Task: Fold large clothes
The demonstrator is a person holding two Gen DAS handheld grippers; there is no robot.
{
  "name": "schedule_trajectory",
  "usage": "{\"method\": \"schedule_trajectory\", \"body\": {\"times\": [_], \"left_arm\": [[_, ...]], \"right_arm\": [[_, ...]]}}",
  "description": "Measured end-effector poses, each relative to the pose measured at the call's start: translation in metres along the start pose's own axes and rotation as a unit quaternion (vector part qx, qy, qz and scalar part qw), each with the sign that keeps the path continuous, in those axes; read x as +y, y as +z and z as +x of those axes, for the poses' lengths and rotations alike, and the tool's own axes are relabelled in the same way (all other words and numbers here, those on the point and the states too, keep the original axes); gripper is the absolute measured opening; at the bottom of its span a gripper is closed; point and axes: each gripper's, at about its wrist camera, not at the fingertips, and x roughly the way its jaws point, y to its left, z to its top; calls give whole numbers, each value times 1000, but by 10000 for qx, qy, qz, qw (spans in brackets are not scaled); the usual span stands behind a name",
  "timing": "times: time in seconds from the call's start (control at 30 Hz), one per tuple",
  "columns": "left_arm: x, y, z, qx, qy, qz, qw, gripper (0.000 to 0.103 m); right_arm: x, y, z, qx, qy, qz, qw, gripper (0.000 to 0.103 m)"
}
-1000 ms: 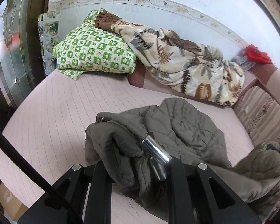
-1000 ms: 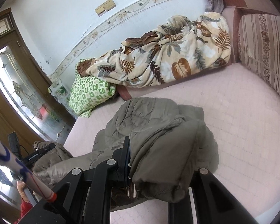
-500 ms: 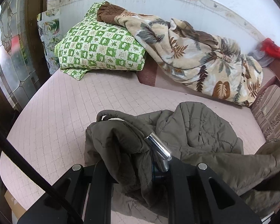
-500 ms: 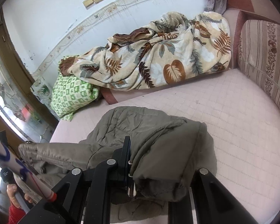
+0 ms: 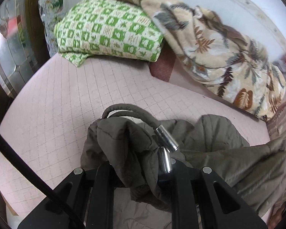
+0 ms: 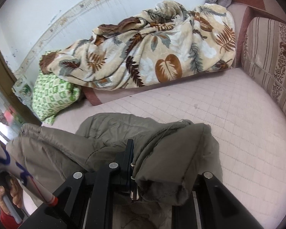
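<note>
An olive-grey quilted jacket (image 5: 215, 139) hangs between my two grippers above a pink quilted bed (image 5: 70, 95). My left gripper (image 5: 141, 173) is shut on a bunched edge of the jacket, where a drawstring with metal tips (image 5: 166, 138) sticks out. The jacket also shows in the right wrist view (image 6: 108, 133). My right gripper (image 6: 152, 171) is shut on another bunched part of the jacket, which drapes over the right finger and hides it. The fabric between the two grips sags toward the bed.
A green checked pillow (image 5: 108, 30) and a leaf-print blanket (image 6: 146, 51) lie along the back wall. A striped cushion (image 6: 270, 57) stands at the right end of the bed (image 6: 238, 114). A glass door (image 5: 7, 43) is on the left.
Both grippers have moved forward and lower over the bed with the jacket in them. The jacket is stretched out more between them.
</note>
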Motion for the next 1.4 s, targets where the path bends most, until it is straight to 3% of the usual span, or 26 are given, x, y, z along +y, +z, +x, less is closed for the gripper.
{"method": "schedule_trajectory", "body": {"times": [0.17,0.5,0.73,0.87,0.97,1.03,1.13,1.27,1.3,1.4], "left_arm": [[-4,10,44,255,164,-8,9995,17],[-17,14,121,399,569,-13,9976,20],[-22,9,136,390,640,22,9972,22],[-11,14,112,366,256,-157,9989,33],[-1,12,79,131,80,-262,9995,55],[4,10,55,-123,93,-294,9994,66],[7,4,18,-399,47,-199,9990,67],[9,-6,-16,-580,-17,-79,9983,67],[9,-9,-23,-615,-20,-46,9981,68],[8,-22,-43,-691,-88,32,9976,68]], "right_arm": [[-10,16,39,173,-240,46,9996,20],[-25,25,122,419,-534,218,9975,20],[-18,18,148,323,-887,36,9955,22],[-14,19,147,340,-1005,-57,9943,23],[-6,16,128,220,-1141,-235,9930,26],[-1,13,111,88,-1219,-378,9918,30],[8,7,85,-147,-1318,-575,9895,41],[20,1,47,-732,-1707,-924,9782,96],[24,-3,33,-1003,-1785,-1085,9728,96],[39,-9,4,-1292,-1995,-1503,9596,96]]}}
